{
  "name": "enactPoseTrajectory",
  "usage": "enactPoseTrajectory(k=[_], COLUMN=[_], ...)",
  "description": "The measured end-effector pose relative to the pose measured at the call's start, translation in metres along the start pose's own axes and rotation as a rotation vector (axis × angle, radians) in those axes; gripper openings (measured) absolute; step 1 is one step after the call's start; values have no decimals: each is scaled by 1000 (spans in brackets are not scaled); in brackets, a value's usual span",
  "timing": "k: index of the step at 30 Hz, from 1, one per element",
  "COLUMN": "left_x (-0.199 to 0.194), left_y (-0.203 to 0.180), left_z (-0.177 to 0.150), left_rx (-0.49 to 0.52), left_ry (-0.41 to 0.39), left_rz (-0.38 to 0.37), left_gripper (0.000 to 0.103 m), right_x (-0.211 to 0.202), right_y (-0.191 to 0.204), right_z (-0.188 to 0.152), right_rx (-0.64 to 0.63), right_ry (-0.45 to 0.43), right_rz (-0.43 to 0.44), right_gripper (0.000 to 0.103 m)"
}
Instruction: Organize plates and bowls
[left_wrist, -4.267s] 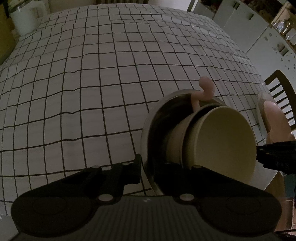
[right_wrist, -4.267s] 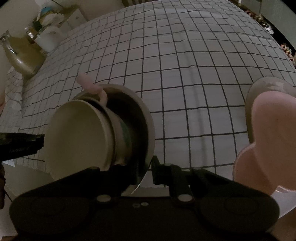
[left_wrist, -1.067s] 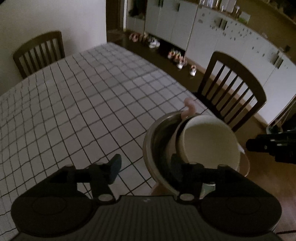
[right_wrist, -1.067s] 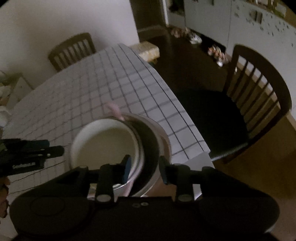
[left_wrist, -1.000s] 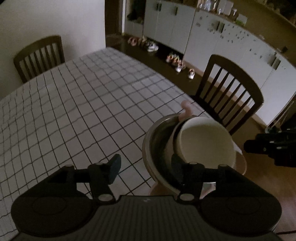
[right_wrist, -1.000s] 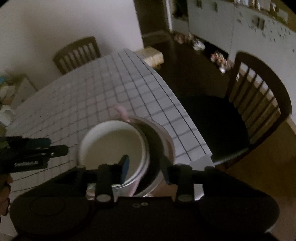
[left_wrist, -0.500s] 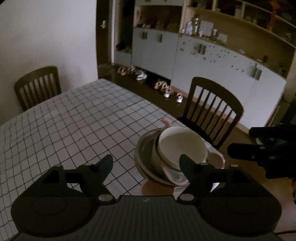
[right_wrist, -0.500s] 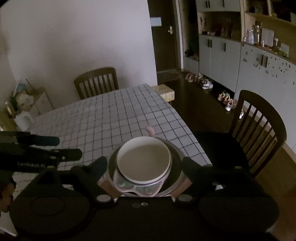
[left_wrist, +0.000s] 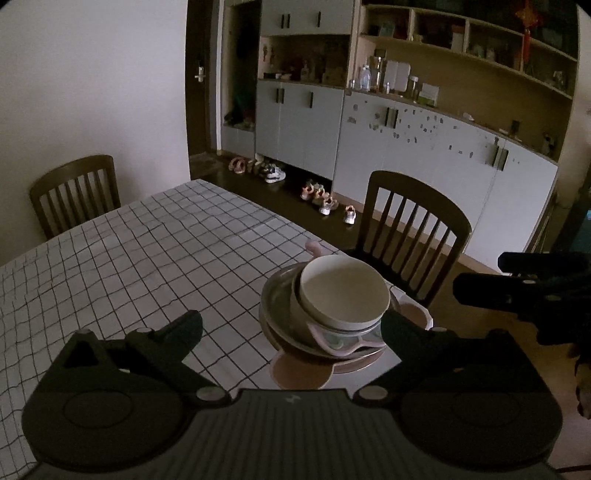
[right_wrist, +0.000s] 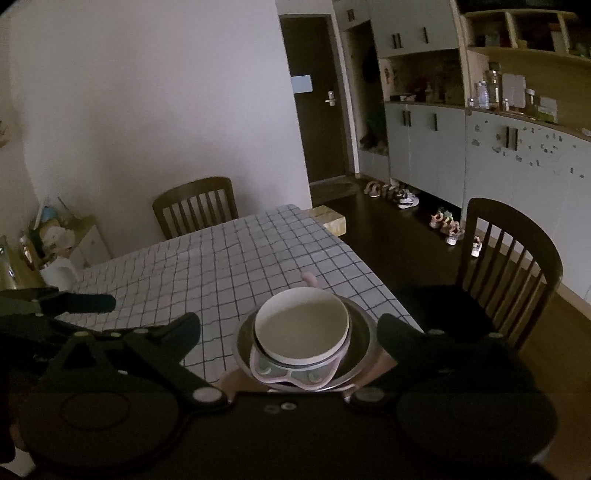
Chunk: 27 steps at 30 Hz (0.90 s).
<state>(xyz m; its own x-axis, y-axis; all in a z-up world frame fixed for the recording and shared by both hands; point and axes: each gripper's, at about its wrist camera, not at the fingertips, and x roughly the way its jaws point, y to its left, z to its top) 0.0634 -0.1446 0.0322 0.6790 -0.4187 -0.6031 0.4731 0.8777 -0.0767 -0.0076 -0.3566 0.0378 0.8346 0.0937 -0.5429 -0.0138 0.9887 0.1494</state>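
Your stack of dishes sits at the near corner of the worktop (left_wrist: 155, 258), on the checked cloth beside the dark wooden chair (left_wrist: 413, 229). On top is a cream bowl (left_wrist: 343, 291), tilted slightly toward the worktop's edge. It rests in a pink dish (left_wrist: 332, 341) with green sections showing at its near rim, and a pink handle-like piece pokes up behind the bowl. Those two nest inside a metal bowl (left_wrist: 275, 295), which stands on a pinkish plate (left_wrist: 299, 373) whose near edge reaches out toward you.

Your left claw (left_wrist: 291, 325) is still spreading, its fingers standing wide on either side of the stack and well clear of it, pinching nothing. From the other camera, your right claw (right_wrist: 288, 326) is spreading as well, with the stack framed between its fingers but touched by neither pad. The cream bowl (right_wrist: 301, 325) looks almost straight down from there, with the metal bowl (right_wrist: 360, 339) ringing it.

Each claw shows at the edge of the other's view, dark and off to the side.

Beyond the worktop a second chair (right_wrist: 195, 206) stands at the far end against the white wall. Grey cabinets (left_wrist: 406, 155) run along the side, with shoes (left_wrist: 325, 199) lined up on the dark floor below them. A white kettle (right_wrist: 61, 273) sits near the worktop's far left corner.
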Motion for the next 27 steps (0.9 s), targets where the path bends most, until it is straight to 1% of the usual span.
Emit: enactPoseTrajectory(k=[3,8,16,27], left_x=[-5,-10,-17,-19], left_y=[-1,-2,-4,-7], left_z=[-2,-5,-9,-14], left_rx=[12,2,12,7], left_ry=[-7,-7,-19,-9], left_rz=[3,0,-11,-23], left_gripper=[103,103,103,103], right_x=[-2,-5,-9,-12], right_y=[-1,0,6,5], right_z=[-3,-8,-13,-18], right_rx=[16,27,23,48], right_ry=[-4,2,10,30], right_rz=[-2,-10,-4,-14], right_gripper=[103,103,103,103])
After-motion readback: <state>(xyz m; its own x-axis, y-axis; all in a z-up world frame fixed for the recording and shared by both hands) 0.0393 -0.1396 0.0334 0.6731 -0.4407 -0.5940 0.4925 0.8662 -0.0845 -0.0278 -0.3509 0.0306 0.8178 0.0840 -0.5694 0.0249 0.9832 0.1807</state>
